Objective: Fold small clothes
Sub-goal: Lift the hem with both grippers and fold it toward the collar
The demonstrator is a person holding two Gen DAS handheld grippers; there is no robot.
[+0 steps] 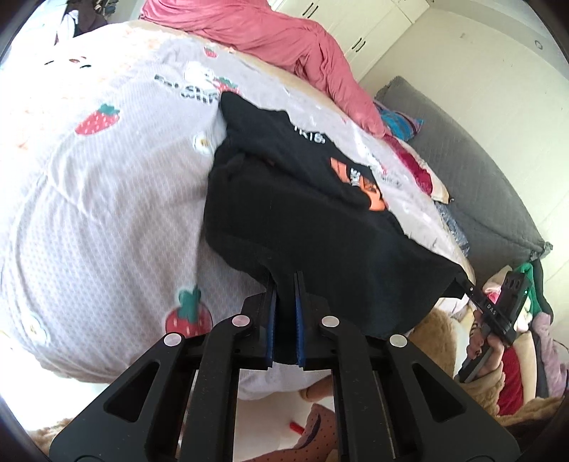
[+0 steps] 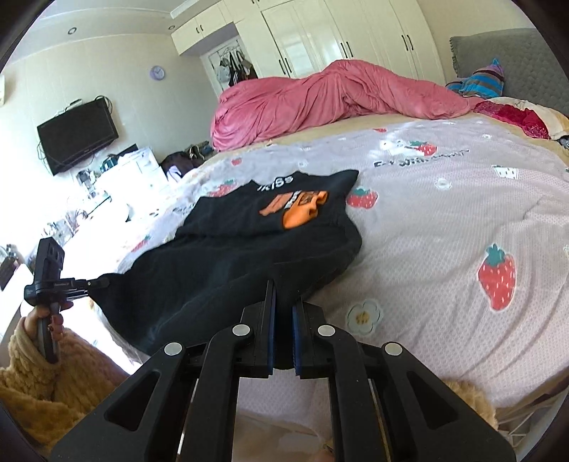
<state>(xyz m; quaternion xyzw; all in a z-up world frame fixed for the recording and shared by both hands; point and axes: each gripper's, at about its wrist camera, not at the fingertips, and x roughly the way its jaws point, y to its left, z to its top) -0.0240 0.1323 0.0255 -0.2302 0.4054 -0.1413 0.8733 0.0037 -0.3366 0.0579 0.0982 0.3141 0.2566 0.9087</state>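
I have both claws, left claw (image 1: 284,280) and right claw (image 2: 283,288), clenched on the black shirt's (image 2: 249,256) near hem at lower centre, stretching it flat over the bed (image 2: 444,220) for folding.

Black shirt (image 2: 249,248) at frame centre, printed with orange shapes and white lettering. Beneath it, pale lilac bedspread (image 2: 444,248) patterned with red strawberries, green leaves, small white flowers and dark text. Rose-pink blanket (image 2: 320,99) across the upper middle. Grey quilted headboard (image 2: 505,57) at upper right, striped cloth (image 2: 480,81) in blue, purple and grey before it. White wardrobe (image 2: 320,32) with black handles along the top; black television (image 2: 76,133) at left. Black left gripper (image 1: 284,284) and right gripper (image 2: 283,295), blue pads (image 1: 272,320). Tan fuzzy sleeve (image 2: 42,383) at lower left.
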